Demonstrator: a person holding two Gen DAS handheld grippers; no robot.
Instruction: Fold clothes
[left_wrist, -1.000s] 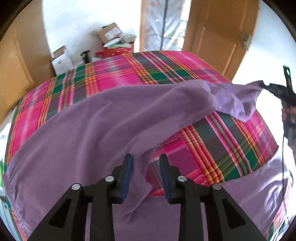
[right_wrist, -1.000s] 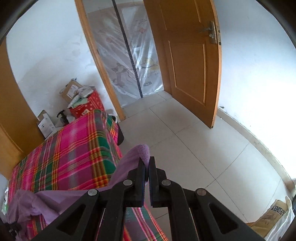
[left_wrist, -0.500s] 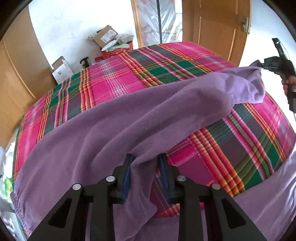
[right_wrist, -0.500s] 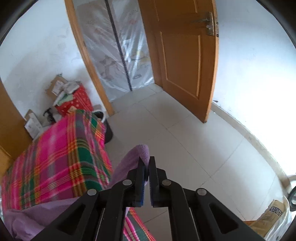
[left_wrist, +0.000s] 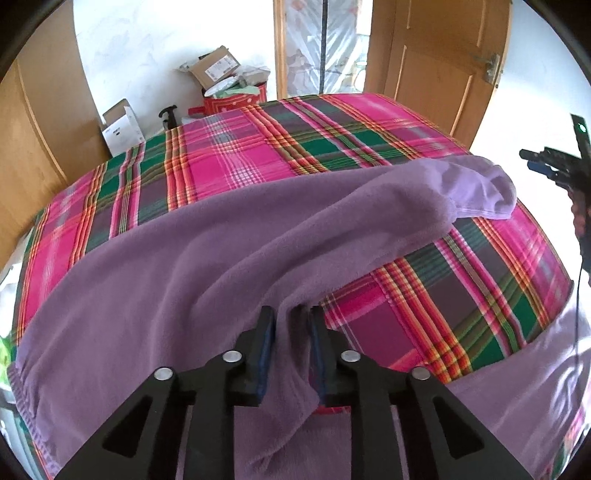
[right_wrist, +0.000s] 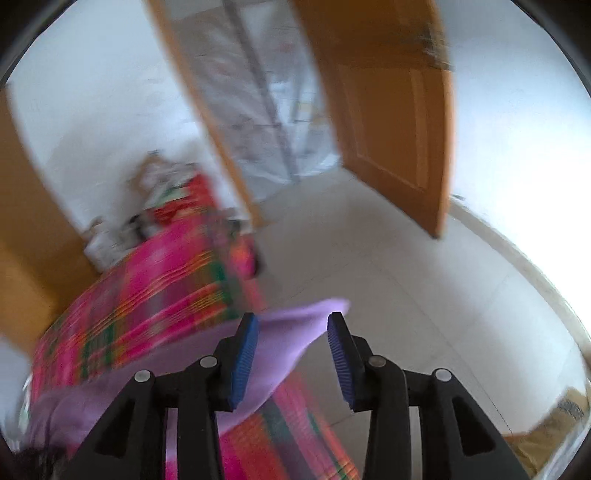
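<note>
So we've just popped the right gripper (right_wrist: 291, 332) open and dropped the purple fleece (left_wrist: 207, 266) end onto the plaid bed (left_wrist: 258, 155), left gripper (left_wrist: 291, 325) clamped on the near fold.

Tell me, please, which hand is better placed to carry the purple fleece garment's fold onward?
Left: its fingers pinch the purple fleece garment. The right fingers have just been opening, pads clear of the cloth.

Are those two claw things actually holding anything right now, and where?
Left gripper pinches the purple garment at a bunched fold. Right gripper has just opened, holding nothing.
</note>
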